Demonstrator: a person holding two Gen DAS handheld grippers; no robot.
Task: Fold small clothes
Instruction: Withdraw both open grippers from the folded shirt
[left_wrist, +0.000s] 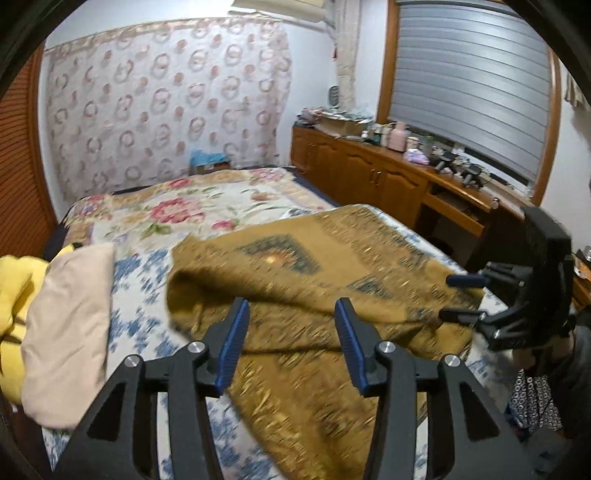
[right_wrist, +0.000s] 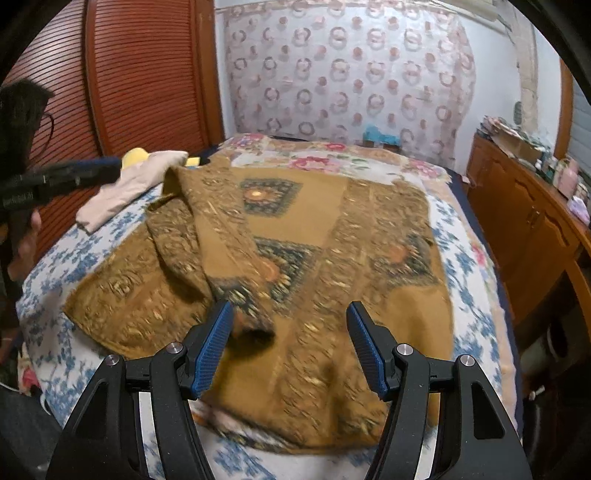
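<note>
One rumpled, patterned mustard cloth (right_wrist: 295, 295)

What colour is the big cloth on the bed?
Mustard-brown cloth with dark blue diamond patterns; clearest in the right wrist view.

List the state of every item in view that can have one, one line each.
left gripper: open, holding nothing
right gripper: open, holding nothing
brown patterned cloth: spread on the bed, left part folded over itself
beige garment: folded, beside the cloth
yellow garment: bunched under the beige one
window blind: lowered
cabinet doors: closed
</note>
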